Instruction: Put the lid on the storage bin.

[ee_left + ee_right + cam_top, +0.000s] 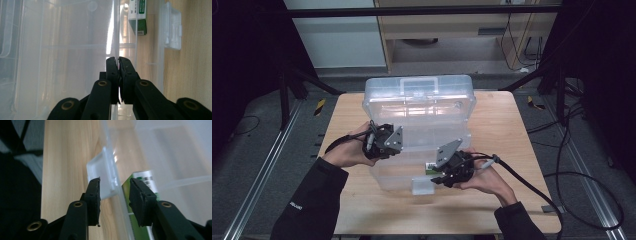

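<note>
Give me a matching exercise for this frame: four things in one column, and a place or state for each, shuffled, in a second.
Things
1. left gripper
2. right gripper
3. green and white carton
4. box lid

Places or states
A. lying inside the clear box
B. raised open at the far side
C. jaws apart, astride the front wall by the latch
D. jaws clamped on a thin clear wall

Pairs: 1-D, 2-C, 3-A, 4-B
</note>
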Available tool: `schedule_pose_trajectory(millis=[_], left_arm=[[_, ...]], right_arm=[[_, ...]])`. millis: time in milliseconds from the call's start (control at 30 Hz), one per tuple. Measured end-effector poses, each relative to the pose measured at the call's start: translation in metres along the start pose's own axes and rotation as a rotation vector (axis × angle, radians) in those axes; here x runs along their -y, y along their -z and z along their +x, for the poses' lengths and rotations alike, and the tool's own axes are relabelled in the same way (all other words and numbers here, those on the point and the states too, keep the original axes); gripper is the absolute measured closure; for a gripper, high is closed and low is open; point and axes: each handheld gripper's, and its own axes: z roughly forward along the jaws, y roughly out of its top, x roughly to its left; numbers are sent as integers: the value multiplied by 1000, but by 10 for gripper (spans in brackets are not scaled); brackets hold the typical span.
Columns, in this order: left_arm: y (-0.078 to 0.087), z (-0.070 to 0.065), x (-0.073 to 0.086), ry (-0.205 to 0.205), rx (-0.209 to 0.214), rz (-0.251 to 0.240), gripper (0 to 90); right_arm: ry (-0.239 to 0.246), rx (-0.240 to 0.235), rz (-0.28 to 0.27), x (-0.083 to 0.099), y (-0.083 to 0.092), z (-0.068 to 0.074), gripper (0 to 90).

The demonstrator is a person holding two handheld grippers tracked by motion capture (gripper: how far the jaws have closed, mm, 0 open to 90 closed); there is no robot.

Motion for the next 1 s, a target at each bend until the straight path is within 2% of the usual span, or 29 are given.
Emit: schedule_pose_trajectory(millis=[33, 67, 233, 367, 467, 567, 800, 1000], left_arm=[[0, 0, 0, 0, 0, 4, 864], [0, 0, -1, 2, 0, 4, 864], [0, 0, -1, 5, -1, 8, 862], [0, 0, -1, 8, 1, 11, 861], [0, 0, -1, 9, 0, 12, 860], [0, 1, -1, 11, 2, 10, 860], [0, 0, -1, 14, 1, 9, 859], [0, 0, 0, 16, 2, 7, 858]], right_arm=[[-6, 5, -17, 1, 5, 0, 646], [-9, 30, -53, 2, 14, 0, 659], [-90, 90, -150, 6, 42, -10, 697], [-175, 180, -268, 8, 59, -22, 712], [-235, 261, -319, 10, 68, -34, 744], [-315, 295, -354, 14, 72, -48, 784], [-438, 361, -390, 26, 78, -71, 860], [-487, 414, -433, 30, 82, -83, 900]])
